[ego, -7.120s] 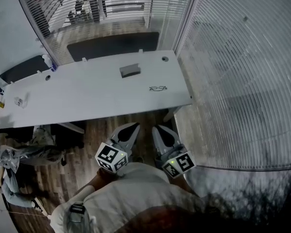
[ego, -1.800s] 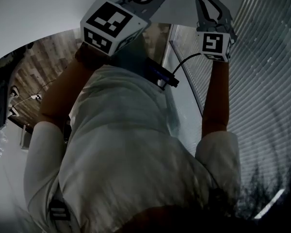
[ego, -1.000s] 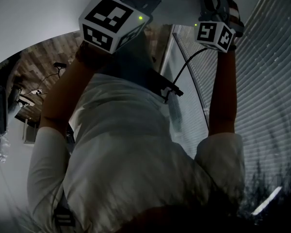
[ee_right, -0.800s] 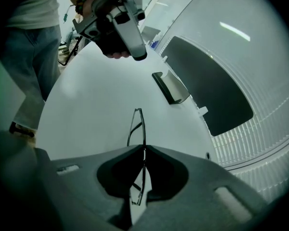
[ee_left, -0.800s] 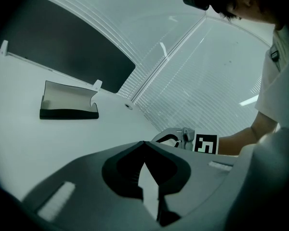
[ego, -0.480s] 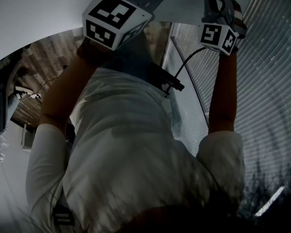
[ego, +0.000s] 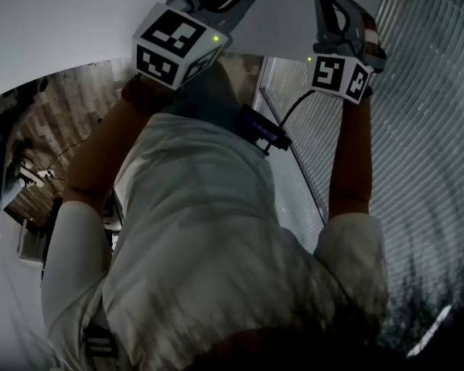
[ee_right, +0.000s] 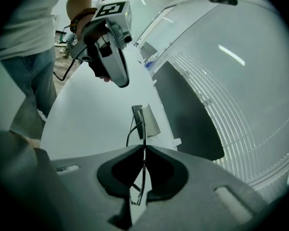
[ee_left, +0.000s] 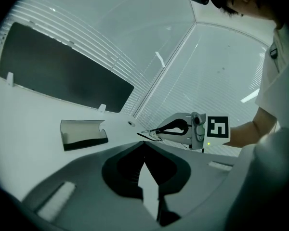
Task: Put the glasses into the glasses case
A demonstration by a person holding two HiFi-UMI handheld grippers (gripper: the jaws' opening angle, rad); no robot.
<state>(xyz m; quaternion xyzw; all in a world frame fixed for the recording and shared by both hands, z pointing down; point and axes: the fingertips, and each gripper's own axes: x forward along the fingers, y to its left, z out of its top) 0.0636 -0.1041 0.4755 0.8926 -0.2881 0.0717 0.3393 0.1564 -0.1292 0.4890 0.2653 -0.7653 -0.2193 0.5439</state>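
R gripper (ee_right: 144, 148) pinches glasses (ee_right: 144, 131) by thin frame edge; slip or twist likely. L gripper (ee_left: 145, 145) pressed together, empty. Unheld case (ee_left: 82, 134) at 12 o'clock may slide on insertion.

left gripper (ee_left: 144, 146): fingers together | right gripper (ee_right: 144, 149): fingers just closed on glasses (ee_right: 144, 126)

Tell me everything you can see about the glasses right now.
The glasses are a thin, dark, wire-like frame, apparently metal, seen nearly edge-on and upright. The right gripper is shut on them; its jaws have just been closing, with the frame between them. One temple arm curves out to the left in the right gripper view. Lenses cannot be made out. They appear to be held clear of the white table, with only the jaws touching them.
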